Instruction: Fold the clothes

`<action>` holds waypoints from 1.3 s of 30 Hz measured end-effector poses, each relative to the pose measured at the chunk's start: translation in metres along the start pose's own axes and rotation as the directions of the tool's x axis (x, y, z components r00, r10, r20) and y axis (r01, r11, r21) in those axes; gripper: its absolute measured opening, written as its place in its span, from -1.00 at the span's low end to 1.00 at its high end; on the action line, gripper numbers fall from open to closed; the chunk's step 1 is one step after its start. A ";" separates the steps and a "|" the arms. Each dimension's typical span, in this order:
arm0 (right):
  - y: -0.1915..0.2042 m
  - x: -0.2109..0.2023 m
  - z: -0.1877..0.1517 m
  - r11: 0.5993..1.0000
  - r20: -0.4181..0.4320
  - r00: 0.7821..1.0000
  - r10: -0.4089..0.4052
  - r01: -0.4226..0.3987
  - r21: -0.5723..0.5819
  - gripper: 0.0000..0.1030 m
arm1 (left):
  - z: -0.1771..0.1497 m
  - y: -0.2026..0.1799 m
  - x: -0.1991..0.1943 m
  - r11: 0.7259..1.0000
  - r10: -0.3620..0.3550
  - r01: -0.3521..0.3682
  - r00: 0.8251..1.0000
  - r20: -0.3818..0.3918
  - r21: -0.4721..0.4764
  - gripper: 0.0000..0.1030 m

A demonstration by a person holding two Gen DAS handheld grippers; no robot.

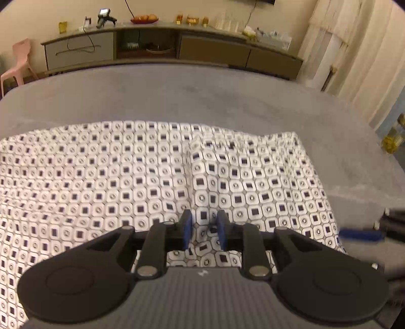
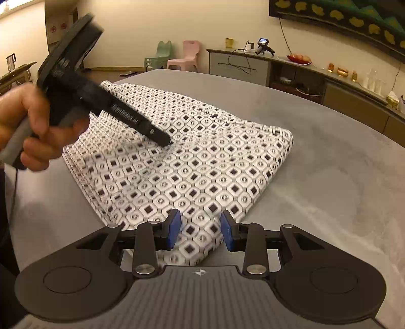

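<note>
A long low sideboard (image 1: 162,48) runs along the far wall, carrying a red bowl of fruit (image 1: 144,19), gold cups (image 1: 192,20) and what may be a spare handheld tool (image 1: 105,17). A pink chair (image 2: 186,58) and a green chair (image 2: 158,57) stand beside it.

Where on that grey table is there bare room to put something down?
The grey table is bare beyond the patterned cloth, toward the long cabinet, and to the cloth's right. The near left corner is crowded: the left hand-held gripper and the right hand-held gripper both hover over the cloth.
</note>
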State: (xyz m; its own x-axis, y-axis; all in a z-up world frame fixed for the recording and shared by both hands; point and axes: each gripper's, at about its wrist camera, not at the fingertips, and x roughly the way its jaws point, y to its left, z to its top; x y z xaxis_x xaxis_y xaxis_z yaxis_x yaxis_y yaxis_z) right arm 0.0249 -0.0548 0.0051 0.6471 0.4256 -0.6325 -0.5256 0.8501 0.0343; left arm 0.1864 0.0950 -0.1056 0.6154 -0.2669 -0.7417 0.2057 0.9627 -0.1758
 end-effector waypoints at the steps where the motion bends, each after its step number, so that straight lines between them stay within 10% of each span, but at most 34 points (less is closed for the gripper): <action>1: -0.004 -0.002 0.005 1.000 0.022 1.000 -0.011 0.011 0.009 -0.27 | 0.000 0.003 -0.004 1.000 -0.014 0.014 1.000 0.016 -0.004 -0.58; 13: -0.043 0.048 0.040 0.985 -0.015 0.986 -0.164 0.165 0.048 -0.34 | -0.002 0.001 -0.001 0.999 0.014 -0.016 0.999 0.047 0.048 -0.58; 19: -0.007 0.006 0.022 0.999 -0.036 0.999 0.039 -0.039 -0.004 -0.33 | -0.041 -0.010 -0.023 0.990 -0.010 0.012 1.000 -0.018 0.140 -0.58; 29: 0.019 0.006 0.009 0.997 -0.107 0.994 0.028 -0.036 -0.065 -0.33 | -0.071 -0.001 -0.042 0.986 0.033 -0.029 0.999 -0.016 0.166 -0.56; 35: 0.033 -0.005 0.021 0.995 -0.058 0.998 -0.025 0.019 -0.101 -0.31 | -0.067 0.061 -0.104 0.991 0.131 -0.128 0.988 0.079 -0.043 -0.44; 39: 0.057 -0.018 0.042 0.988 0.009 0.999 -0.039 0.040 -0.151 -0.18 | -0.087 0.171 -0.157 0.883 0.356 -0.302 0.930 0.092 -0.360 0.00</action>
State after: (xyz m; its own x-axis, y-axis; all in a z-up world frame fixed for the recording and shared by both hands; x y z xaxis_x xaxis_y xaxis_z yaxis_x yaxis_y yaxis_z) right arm 0.0062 -0.0007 0.0514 0.6720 0.3949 -0.6264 -0.5768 0.8096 -0.1084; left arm 0.0587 0.3053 -0.0757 0.7153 0.0901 -0.6930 -0.2785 0.9463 -0.1644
